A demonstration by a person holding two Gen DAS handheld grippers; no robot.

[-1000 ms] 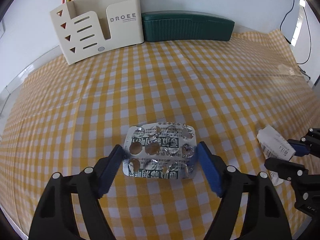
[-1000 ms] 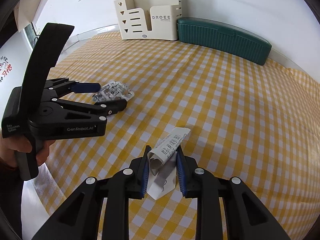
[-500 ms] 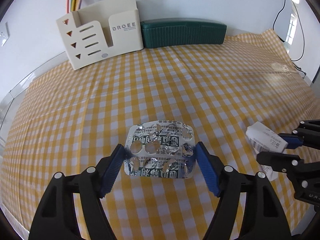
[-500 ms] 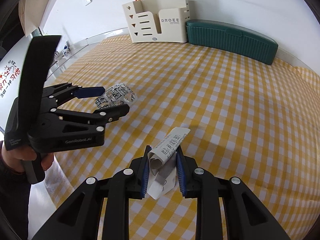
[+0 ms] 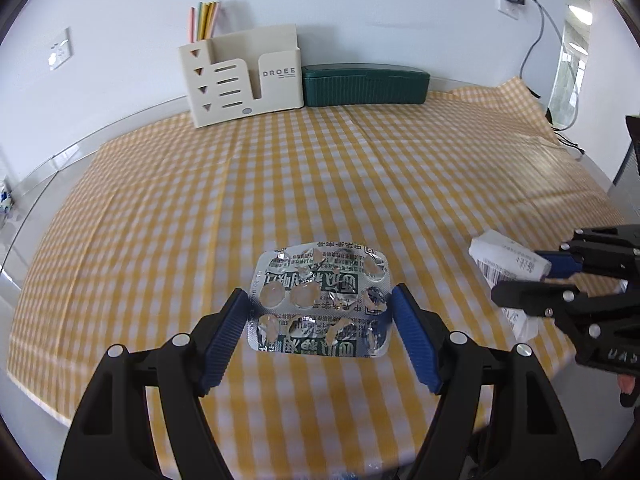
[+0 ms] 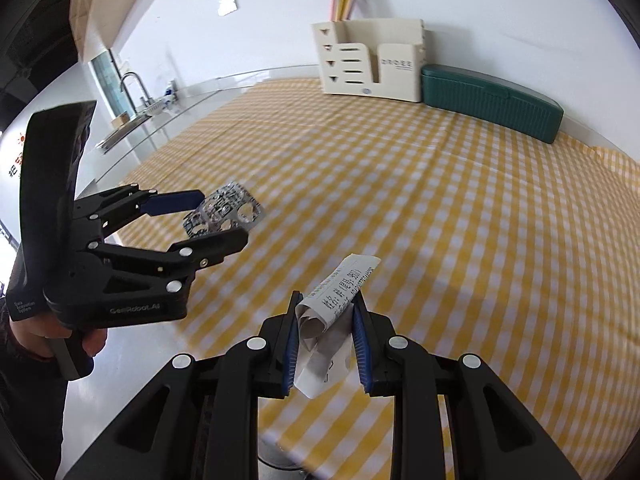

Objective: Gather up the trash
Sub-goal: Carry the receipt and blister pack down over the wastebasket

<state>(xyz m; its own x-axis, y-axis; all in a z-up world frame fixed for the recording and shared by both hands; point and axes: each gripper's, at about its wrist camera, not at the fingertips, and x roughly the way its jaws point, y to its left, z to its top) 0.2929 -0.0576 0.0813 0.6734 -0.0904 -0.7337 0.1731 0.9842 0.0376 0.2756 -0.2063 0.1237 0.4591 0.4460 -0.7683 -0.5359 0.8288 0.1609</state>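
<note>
1. Left gripper [image 5: 319, 307] clamped on an emptied foil blister pack [image 5: 320, 304], blue pads pressing its two short edges, pack held flat and raised above the yellow checked tablecloth [image 5: 280, 184]
2. Right gripper [image 6: 325, 322] closed on a rolled paper receipt [image 6: 334, 312], printed end sticking forward past the fingertips, loose tail hanging below the pads
3. Both grippers lifted off the table near its front edge, side by side and apart, each in the other's view
4. At the far edge against the wall: cream desk organizer [image 5: 240, 80] with coloured folders [image 5: 204, 20] standing in it, dark green case [image 5: 364, 84] just beside it on the right
</note>
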